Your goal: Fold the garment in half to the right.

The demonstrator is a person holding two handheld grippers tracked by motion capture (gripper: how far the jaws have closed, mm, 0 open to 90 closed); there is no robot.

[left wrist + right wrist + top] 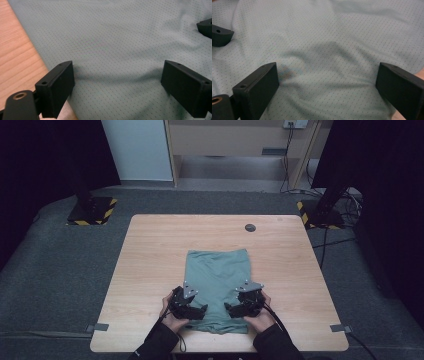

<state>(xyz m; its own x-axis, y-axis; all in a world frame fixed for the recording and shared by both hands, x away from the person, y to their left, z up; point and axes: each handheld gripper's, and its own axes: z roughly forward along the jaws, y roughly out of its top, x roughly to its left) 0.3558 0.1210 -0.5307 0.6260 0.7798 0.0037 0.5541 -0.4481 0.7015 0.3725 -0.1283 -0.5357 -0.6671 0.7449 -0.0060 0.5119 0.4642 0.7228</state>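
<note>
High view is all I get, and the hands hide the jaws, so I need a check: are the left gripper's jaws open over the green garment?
Observer: Yes. In the left gripper view the left gripper has its jaws wide apart, with the green garment lying flat between them.
Operator: And the right one?
Observer: The right gripper is open too, over a rumpled fold.
Operator: Is the left near the garment's edge?
Observer: Yes, bare table shows beside one of its jaws.
</note>
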